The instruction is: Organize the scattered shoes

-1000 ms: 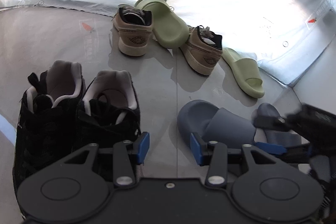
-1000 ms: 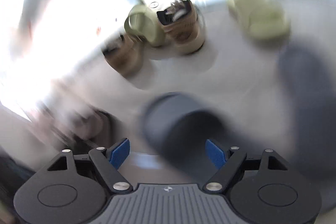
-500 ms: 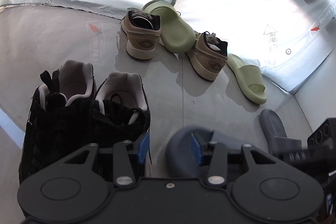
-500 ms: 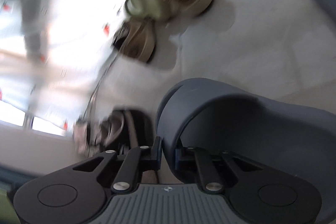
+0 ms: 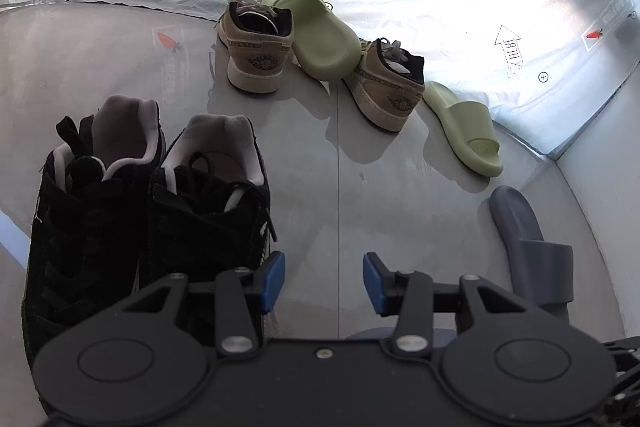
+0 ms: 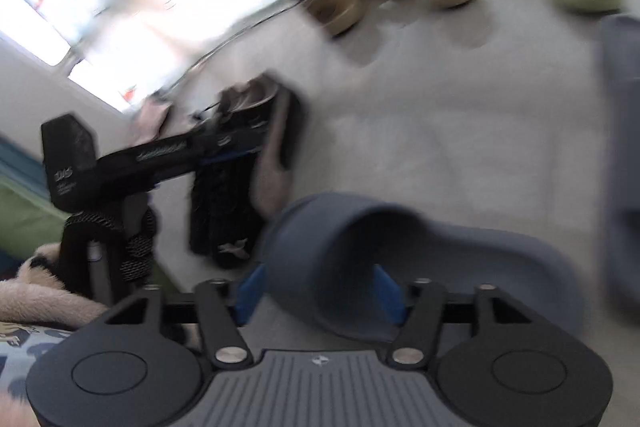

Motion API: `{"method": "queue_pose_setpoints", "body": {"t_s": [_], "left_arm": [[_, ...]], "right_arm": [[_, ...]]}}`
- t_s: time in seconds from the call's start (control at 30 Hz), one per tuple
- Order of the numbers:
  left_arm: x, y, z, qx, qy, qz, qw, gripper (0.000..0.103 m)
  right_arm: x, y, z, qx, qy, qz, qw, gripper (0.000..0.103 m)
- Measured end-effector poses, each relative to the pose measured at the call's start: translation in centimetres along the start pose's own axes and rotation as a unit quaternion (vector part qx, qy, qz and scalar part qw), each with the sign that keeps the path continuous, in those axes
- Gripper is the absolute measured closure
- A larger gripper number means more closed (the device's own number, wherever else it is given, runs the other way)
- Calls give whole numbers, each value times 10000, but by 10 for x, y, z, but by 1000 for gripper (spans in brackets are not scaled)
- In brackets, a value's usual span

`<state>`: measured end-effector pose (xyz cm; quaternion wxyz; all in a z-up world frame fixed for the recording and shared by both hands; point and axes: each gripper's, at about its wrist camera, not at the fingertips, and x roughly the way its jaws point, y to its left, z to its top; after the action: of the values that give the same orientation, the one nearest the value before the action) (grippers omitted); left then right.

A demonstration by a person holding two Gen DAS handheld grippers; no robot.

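The right gripper (image 6: 318,297) spreads wide around a blue slipper (image 6: 360,247) (blurred); the left gripper (image 5: 323,281) gapes, holding nothing, above the grey floor (image 5: 340,187) beside black sneakers (image 5: 160,195).

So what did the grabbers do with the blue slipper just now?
The right gripper closed on one blue-grey slide, pulled it away from its partner toward the black sneakers, and has now opened again, jaws wide on either side of its strap. The left gripper stayed open and empty. The black sneakers, tan sneakers, green slides and the other blue-grey slide did not move.
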<state>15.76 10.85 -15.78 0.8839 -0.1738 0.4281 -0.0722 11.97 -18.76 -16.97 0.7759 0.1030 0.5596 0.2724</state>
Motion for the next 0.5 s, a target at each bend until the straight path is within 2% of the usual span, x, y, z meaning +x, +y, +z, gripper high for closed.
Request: {"method": "queue_pose_setpoints", "body": {"t_s": [0.03, 0.1, 0.27, 0.37, 0.5], "left_arm": [[1, -1, 0, 16, 11, -7, 10000, 59], [5, -4, 2, 116, 57, -47, 9999, 59], [8, -11, 3, 278, 76, -96, 9995, 59], [9, -13, 4, 318, 70, -102, 9994, 59], [9, -13, 4, 318, 35, -102, 9994, 59]], "right_arm": [[-4, -3, -6, -232, 155, -578, 9979, 40], [-5, -6, -14, -524, 395, -913, 9937, 41], [0, -2, -19, -829, 580, -973, 9901, 42], [10, 6, -11, -1062, 412, -1555, 9812, 44], [28, 18, 2, -1675, 277, -2080, 9633, 44]]}}
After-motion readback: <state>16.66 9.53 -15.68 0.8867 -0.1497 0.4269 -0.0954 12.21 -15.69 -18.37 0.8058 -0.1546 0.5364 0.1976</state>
